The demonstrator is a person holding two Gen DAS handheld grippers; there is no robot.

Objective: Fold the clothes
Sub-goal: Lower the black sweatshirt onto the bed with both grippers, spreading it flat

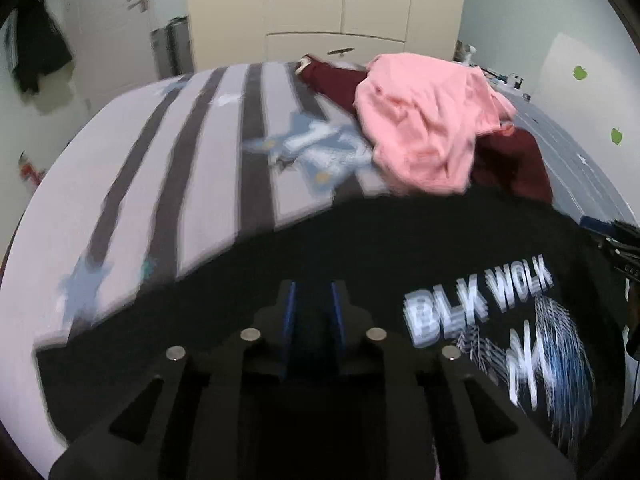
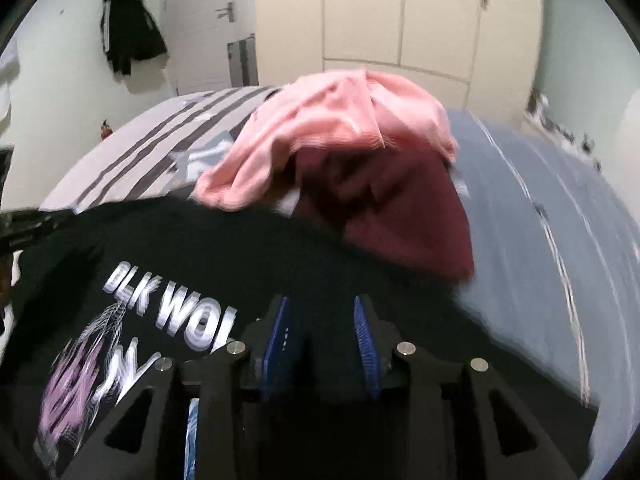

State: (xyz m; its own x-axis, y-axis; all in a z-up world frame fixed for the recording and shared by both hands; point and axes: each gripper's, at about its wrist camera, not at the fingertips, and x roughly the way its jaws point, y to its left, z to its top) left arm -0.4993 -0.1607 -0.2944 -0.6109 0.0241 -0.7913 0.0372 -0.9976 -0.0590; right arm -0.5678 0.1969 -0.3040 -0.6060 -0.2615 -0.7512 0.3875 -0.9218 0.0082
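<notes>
A black T-shirt (image 1: 360, 248) with white "BLK WOLK" lettering and a blue-white graphic is spread across the near part of the bed, filling the lower half of both views. In the left wrist view the print sits at lower right; in the right wrist view (image 2: 168, 264) it sits at lower left, partly behind the gripper.

The left gripper (image 1: 314, 308) hangs over the black cloth at bottom centre, its blue-lined jaws a narrow gap apart. Dark fabric shows between them, but blur and black-on-black keep me from telling whether they pinch it. The right gripper (image 2: 322, 320) stands with a plainly wider gap between its blue pads; the shirt lies under and between them, and I cannot tell whether the pads press on it either.

Just beyond the shirt's far edge lies a crumpled pink garment (image 1: 424, 120), draped over a maroon garment (image 1: 516, 168) that shows beside and behind it. They rest on a bedcover (image 1: 192, 184) of pale and dark stripes with blue star shapes; in the right wrist view its right side is plain grey-blue. At the top stand cream wardrobe doors (image 1: 340, 0), and a dark jacket (image 2: 128, 32) hangs on the wall at upper left.
</notes>
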